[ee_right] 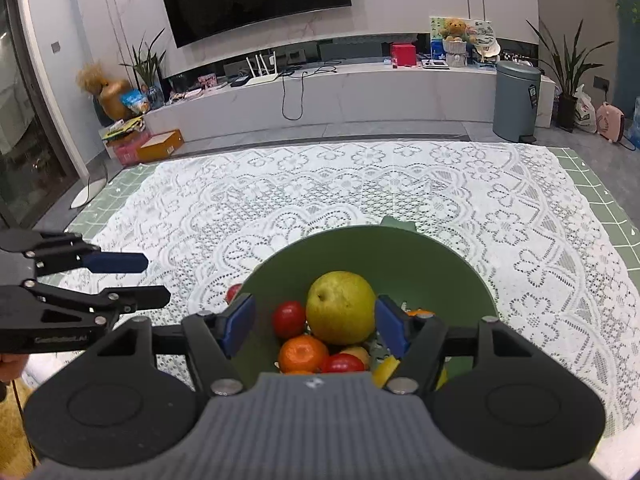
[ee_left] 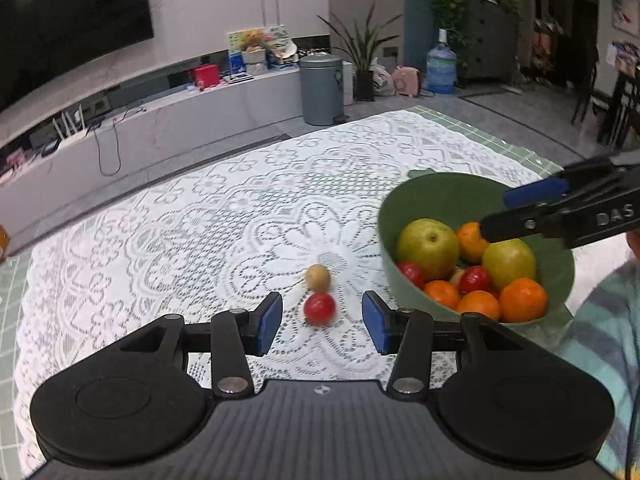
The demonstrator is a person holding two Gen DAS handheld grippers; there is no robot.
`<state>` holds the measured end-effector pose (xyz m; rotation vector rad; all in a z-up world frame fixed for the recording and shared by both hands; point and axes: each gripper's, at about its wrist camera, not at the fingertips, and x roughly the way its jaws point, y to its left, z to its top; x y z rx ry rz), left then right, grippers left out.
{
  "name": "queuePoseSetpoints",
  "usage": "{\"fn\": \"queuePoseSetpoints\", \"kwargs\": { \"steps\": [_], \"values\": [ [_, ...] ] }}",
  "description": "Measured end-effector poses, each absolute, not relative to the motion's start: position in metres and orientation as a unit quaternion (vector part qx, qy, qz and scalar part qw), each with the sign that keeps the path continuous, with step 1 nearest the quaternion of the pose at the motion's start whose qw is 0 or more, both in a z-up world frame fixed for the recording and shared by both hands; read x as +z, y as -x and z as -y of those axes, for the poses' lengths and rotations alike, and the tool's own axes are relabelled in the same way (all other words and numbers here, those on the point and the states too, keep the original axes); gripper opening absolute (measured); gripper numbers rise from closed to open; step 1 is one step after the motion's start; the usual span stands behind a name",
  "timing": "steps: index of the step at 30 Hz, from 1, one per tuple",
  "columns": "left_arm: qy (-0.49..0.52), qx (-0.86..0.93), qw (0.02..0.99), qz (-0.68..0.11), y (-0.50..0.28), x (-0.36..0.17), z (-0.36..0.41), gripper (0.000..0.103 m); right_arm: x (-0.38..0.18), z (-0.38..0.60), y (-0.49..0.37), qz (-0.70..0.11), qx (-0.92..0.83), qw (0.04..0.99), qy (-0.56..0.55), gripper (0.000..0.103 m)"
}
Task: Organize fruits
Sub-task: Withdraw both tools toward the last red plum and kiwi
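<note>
On my left wrist view, the left claw (ee_left: 322, 322) stands wide open with nothing in it, its blue pads (ee_left: 269, 322) flanking a small red fruit (ee_left: 319, 308) that lies on the lace tablecloth (ee_left: 200, 216) between them without touching either pad. It is blurred, so I take it for a cherry tomato but cannot be sure. Touching it on the far side sits a small tan round fruit (ee_left: 318, 277). Just to the right is the green bowl (ee_left: 432, 196), near the tabletop's near edge, holding two green pears (ee_left: 428, 246), several oranges (ee_left: 522, 300) and red fruits (ee_left: 474, 279). The right claw (ee_left: 508, 210) reaches in from the right over the bowl, its fingers parted, nothing between them. Ahead and to the left the cloth is free up to its far edge, where the green checked mat (ee_left: 516, 142) shows beneath.

On my right wrist view, the right claw (ee_right: 315, 326) hangs over the green bowl (ee_right: 360, 248), open wide and gripping nothing; a pear (ee_right: 340, 306) shows between the pads, with a red fruit (ee_right: 289, 319) and an orange (ee_right: 303, 354) beside it. This view shows what the other cannot: the bowl's far wall bare, and the broad stretch of lace tablecloth (ee_right: 400, 184) beyond it to the far edge. The left claw (ee_right: 156, 280) comes in from the left, low over the cloth, fingers apart. Of the loose fruit, only a red sliver (ee_right: 234, 292) peeps past the bowl's left rim; the tan one is hidden here.
</note>
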<state>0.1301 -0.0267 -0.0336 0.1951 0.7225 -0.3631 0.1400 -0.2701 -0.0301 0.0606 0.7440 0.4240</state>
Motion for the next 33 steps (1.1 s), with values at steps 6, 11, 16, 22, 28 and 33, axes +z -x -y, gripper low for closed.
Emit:
{"fn": "queuePoseSetpoints", "kwargs": {
  "steps": [6, 11, 16, 22, 28, 33],
  "values": [
    [-0.064, -0.172, 0.921, -0.344, -0.136, -0.042, 0.007, 0.055, -0.030, 0.262, -0.142, -0.361, 0.194, 0.912, -0.022, 0.064],
    [-0.036, -0.175, 0.922, -0.343, -0.140, -0.052, -0.007, 0.055, -0.031, 0.253, -0.147, -0.349, 0.200, 0.915, -0.044, 0.064],
    [-0.025, -0.188, 0.921, -0.341, -0.146, -0.059, -0.015, 0.055, -0.036, 0.244, -0.157, -0.333, 0.197, 0.918, -0.085, 0.064],
    [-0.043, -0.218, 0.911, -0.348, -0.149, -0.069, -0.008, 0.055, -0.036, 0.228, -0.166, -0.325, 0.200, 0.922, -0.065, 0.063],
    [-0.042, -0.236, 0.901, -0.361, -0.160, -0.083, 0.000, 0.054, -0.036, 0.221, -0.174, -0.314, 0.211, 0.924, -0.058, 0.058],
    [-0.042, -0.234, 0.898, -0.371, -0.170, -0.097, 0.004, 0.054, -0.038, 0.199, -0.177, -0.293, 0.212, 0.932, -0.006, 0.053]
  ]
}}
